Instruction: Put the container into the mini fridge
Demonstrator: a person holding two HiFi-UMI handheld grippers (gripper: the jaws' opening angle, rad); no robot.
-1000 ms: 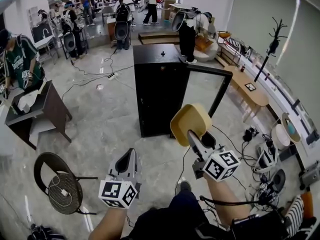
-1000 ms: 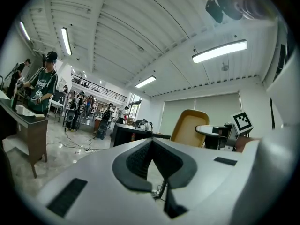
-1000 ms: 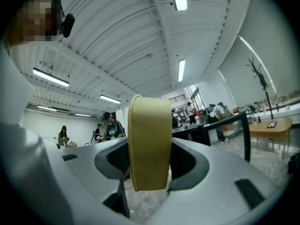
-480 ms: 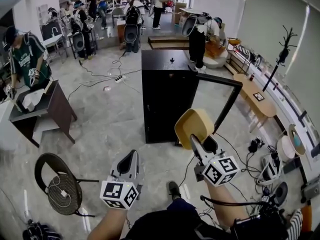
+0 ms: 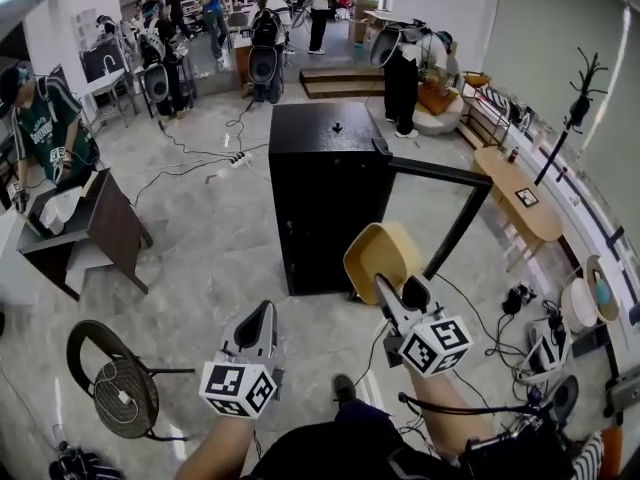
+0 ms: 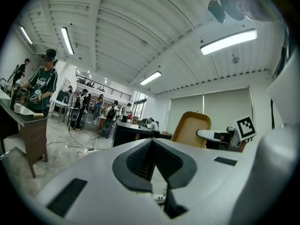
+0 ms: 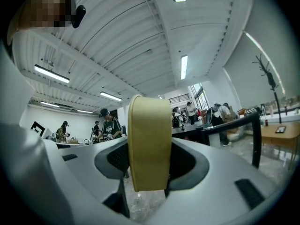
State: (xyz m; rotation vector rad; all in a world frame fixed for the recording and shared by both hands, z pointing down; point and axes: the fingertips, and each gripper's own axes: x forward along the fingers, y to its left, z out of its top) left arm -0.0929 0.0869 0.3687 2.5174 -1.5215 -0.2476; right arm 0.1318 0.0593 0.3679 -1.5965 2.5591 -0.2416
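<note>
Both grippers have neared the black mini fridge [image 5: 322, 203]. The right gripper [image 5: 386, 288] clamps the tan rounded plastic container [image 5: 376, 254]; the carry must probably swing round to the fridge's open right side. The left gripper [image 5: 257, 315] has its jaws together.

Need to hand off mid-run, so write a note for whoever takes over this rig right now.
Left claw: shut, empty, held low.
Right claw: shut on the yellow container, which is held on edge in the air.
Mini fridge: black, stands ahead, with its door swung open to the right.
Done: container picked up, door open.
Left: bring the container to the fridge, set it inside, release.
</note>
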